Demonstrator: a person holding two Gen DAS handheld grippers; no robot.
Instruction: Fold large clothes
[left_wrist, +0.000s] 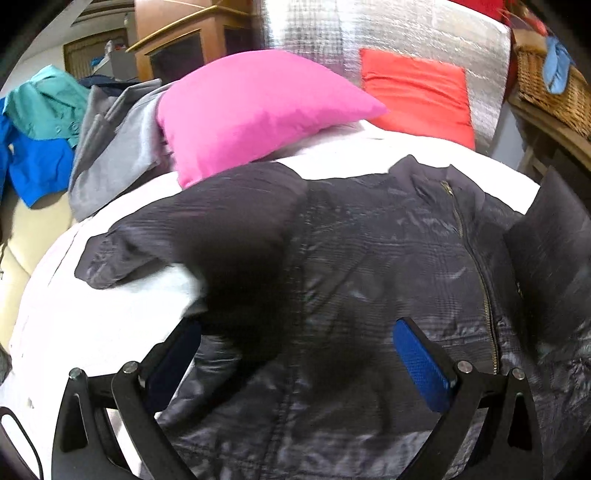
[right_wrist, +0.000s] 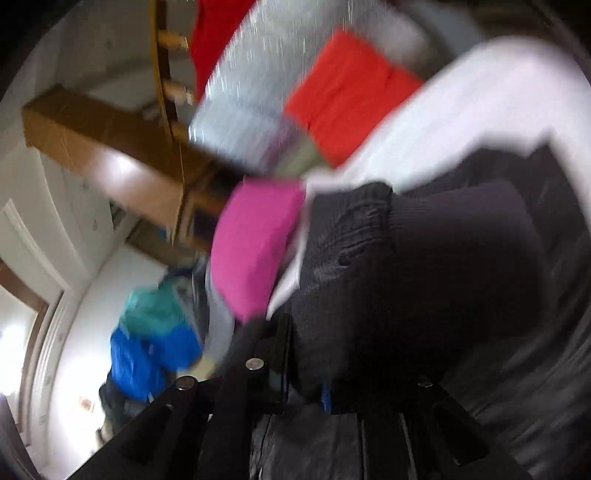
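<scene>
Jacket (left_wrist: 369, 258) first: a large dark, quilted one with a slick sheen lies spread front-up over the white sheet (left_wrist: 92, 314) of the bed, seen from the left wrist. Its fabric is crinkly and puffy, stitched in fine lines, and a brass zip (left_wrist: 476, 266) runs down from the collar. One sleeve (left_wrist: 184, 236) stretches out to the left, rumpled at the end. The left gripper (left_wrist: 295, 354) hangs over the jacket's lower half with its black arms spread wide and its blue ribbed pads (left_wrist: 421, 362) well apart, clasping nothing. Behind the jacket a plump pink pillow (left_wrist: 258, 110) sits with a pointed corner, a flatter red cushion (left_wrist: 417, 92) leans on a silvery, crinkled foil sheet (left_wrist: 369, 33), and a grey garment (left_wrist: 114, 147) slumps beside teal and blue clothes (left_wrist: 40, 122). A woven wicker basket (left_wrist: 550, 88) stands at the right.

From the right wrist everything is smeared by blur and tilted. The right gripper (right_wrist: 310, 391) has its jaws nearly together, clamped on a fold of the dark jacket (right_wrist: 424, 277), whose ribbed knit cuff (right_wrist: 351, 229) bulges out just ahead of the fingers. A sliver of blue pad (right_wrist: 325, 398) shows under the cloth. Beyond lie the pink pillow (right_wrist: 255, 247), the red cushion (right_wrist: 347, 99), the white sheet (right_wrist: 461, 110) and a wooden cabinet (right_wrist: 110, 147).
</scene>
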